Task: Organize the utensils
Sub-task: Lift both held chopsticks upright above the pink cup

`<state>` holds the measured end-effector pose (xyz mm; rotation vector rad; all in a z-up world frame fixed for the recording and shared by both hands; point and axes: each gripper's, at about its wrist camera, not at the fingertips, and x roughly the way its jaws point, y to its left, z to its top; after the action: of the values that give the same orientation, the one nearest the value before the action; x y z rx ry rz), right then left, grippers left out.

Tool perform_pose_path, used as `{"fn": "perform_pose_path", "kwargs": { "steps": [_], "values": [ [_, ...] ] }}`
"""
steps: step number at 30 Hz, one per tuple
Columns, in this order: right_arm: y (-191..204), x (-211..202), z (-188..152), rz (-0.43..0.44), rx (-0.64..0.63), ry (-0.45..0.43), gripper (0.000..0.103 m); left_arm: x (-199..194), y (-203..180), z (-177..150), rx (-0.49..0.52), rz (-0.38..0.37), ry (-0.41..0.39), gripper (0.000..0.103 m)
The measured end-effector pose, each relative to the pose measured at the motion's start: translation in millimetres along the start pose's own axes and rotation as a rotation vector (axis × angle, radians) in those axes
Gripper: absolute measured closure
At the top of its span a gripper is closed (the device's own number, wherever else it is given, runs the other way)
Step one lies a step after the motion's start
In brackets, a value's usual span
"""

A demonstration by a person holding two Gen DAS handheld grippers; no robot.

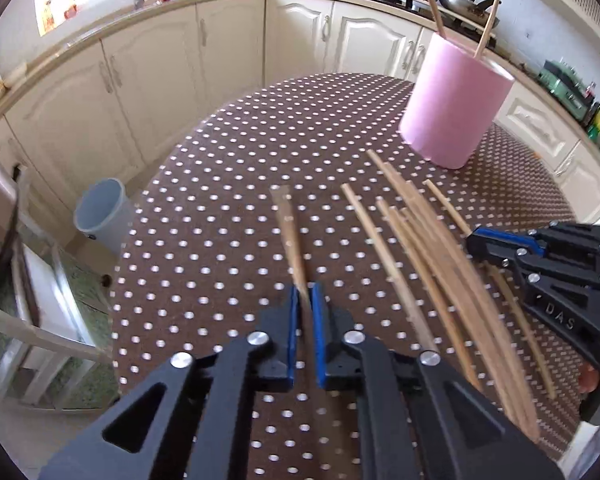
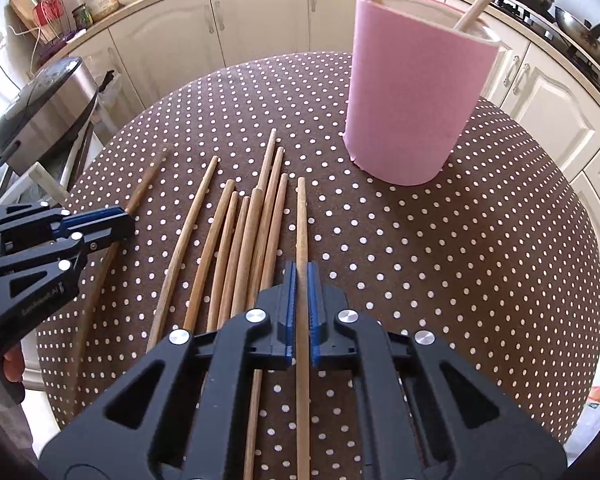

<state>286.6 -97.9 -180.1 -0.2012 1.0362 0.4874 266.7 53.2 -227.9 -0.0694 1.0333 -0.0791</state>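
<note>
Several wooden chopsticks (image 2: 236, 236) lie fanned on the dotted brown tablecloth (image 2: 440, 260). A pink cylindrical holder (image 2: 412, 96) stands at the far right of the table with two chopsticks leaning in it; it also shows in the left wrist view as the holder (image 1: 452, 100). My right gripper (image 2: 301, 276) is shut on one chopstick (image 2: 301, 220) at the right edge of the fan. My left gripper (image 1: 306, 300) is shut on another chopstick (image 1: 288, 232), which lies apart to the left of the pile (image 1: 420, 248). The right gripper (image 1: 500, 244) appears at that view's right edge.
The round table's edge (image 1: 140, 208) drops to the floor, where a grey bin (image 1: 100, 216) and a chair (image 1: 32, 320) stand. Cream cabinets (image 1: 236, 52) curve behind. A steel cooker (image 2: 44, 108) sits at the left. A hand (image 2: 14, 364) holds the left gripper (image 2: 116, 226).
</note>
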Motion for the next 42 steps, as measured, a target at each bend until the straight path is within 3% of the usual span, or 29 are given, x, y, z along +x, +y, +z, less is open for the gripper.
{"fn": "perform_pose_path", "kwargs": {
  "steps": [8,19,28,42],
  "values": [
    [-8,-37,-2,0.056,0.046,-0.096,0.097,-28,-21,11,0.027,-0.054,-0.057,0.097],
    [-28,-103,-8,0.112,0.081,-0.269,0.097,-103,-58,32,0.096,-0.155,-0.227,0.097],
    [-38,-152,-10,0.103,0.09,-0.412,0.097,-139,-79,48,0.134,-0.186,-0.332,0.097],
    [-52,-188,11,0.08,0.131,-0.577,0.097,-175,-105,91,0.156,-0.236,-0.471,0.097]
  ]
}}
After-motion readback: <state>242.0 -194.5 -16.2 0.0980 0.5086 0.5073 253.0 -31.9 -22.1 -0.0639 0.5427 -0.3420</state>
